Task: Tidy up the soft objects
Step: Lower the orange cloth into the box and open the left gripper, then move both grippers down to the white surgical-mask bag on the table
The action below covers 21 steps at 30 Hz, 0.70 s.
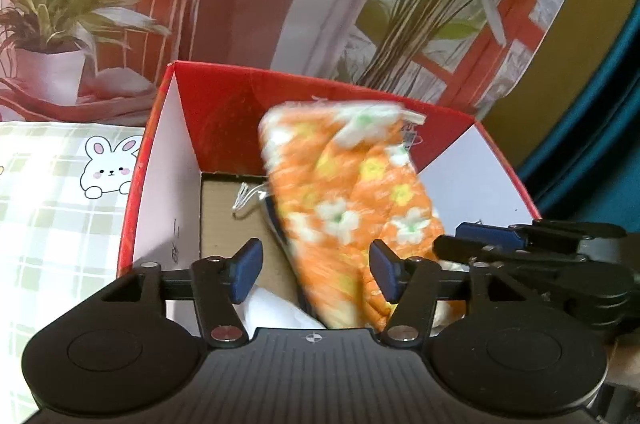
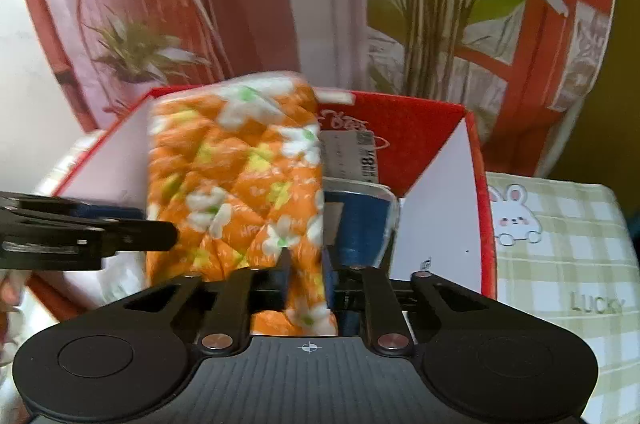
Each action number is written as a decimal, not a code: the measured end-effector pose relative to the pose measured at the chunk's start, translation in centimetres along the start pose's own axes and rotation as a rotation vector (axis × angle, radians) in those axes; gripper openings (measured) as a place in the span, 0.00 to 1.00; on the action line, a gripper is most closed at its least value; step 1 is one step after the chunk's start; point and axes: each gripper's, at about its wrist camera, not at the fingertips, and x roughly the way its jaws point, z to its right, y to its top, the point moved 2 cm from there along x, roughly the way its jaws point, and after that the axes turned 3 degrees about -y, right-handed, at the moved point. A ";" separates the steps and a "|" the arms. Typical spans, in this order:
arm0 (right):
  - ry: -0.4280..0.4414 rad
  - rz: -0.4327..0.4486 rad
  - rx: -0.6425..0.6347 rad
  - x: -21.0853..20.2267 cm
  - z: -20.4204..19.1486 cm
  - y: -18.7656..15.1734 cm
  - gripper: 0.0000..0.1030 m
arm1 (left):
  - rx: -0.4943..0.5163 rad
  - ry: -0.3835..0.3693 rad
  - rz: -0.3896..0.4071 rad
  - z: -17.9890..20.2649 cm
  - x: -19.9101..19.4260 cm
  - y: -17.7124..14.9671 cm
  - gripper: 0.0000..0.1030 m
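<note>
Left wrist view has the orange flowered cloth (image 1: 352, 208) standing mid-frame inside the red box (image 1: 224, 112), blurred, so probably mid-drop; the left gripper (image 1: 316, 270) is spread fairly wide around its lower edge, its right pad just beside the cloth, not squeezing as far as I can tell. Right wrist view: the right gripper (image 2: 306, 278) sits narrow with a fold of cloth between its fingers; whether they're really pinching it or have just let go I can't tell. A blue packet (image 2: 356, 220) sits just right of the cloth. Risk from here: if the right one pulls away while snagged, the cloth gets dragged out over the box wall; it could also flop open untidily.
</note>
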 end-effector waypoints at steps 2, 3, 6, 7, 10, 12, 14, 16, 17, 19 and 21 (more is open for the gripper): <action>-0.032 -0.002 -0.019 0.1 -0.3 0.0 0.30 | 0.016 0.011 0.010 0.2 -0.3 0.2 0.63; -0.043 0.001 -0.025 0.1 -0.3 -0.1 0.34 | 0.025 0.013 0.019 0.3 -0.4 0.3 0.64; -0.060 0.025 -0.027 -0.4 -0.4 0.0 0.48 | 0.037 0.017 0.040 0.8 -1.0 0.4 0.70; -0.059 0.033 -0.029 -0.6 -0.4 0.0 0.53 | 0.040 0.021 0.045 1.0 -0.9 0.6 0.74; -0.074 0.066 -0.045 -1.7 -0.6 0.1 0.65 | 0.051 0.029 0.070 1.3 -2.0 0.6 0.82; -0.075 0.089 -0.049 -2.5 -0.6 0.1 0.73 | 0.059 0.037 0.083 1.4 -3.0 0.5 0.86; -0.071 0.117 -0.045 -3.6 -0.5 0.0 0.87 | 0.062 0.052 0.093 1.5 -4.0 0.3 0.92; -0.063 0.148 -0.038 -4.9 -0.5 -0.3 0.96 | 0.062 0.070 0.104 1.5 -5.2 0.1 0.96; -0.058 0.164 -0.033 -5.5 -0.5 -0.4 1.00 | 0.061 0.082 0.110 1.5 -5.9 -0.1 0.96; -0.041 0.199 -0.019 -7.0 -0.5 -0.8 1.00 | 0.058 0.104 0.120 1.4 -7.3 -0.6 0.97; -0.021 0.225 0.000 -8.3 -0.3 -1.3 1.00 | 0.062 0.122 0.128 1.4 -8.7 -1.4 0.98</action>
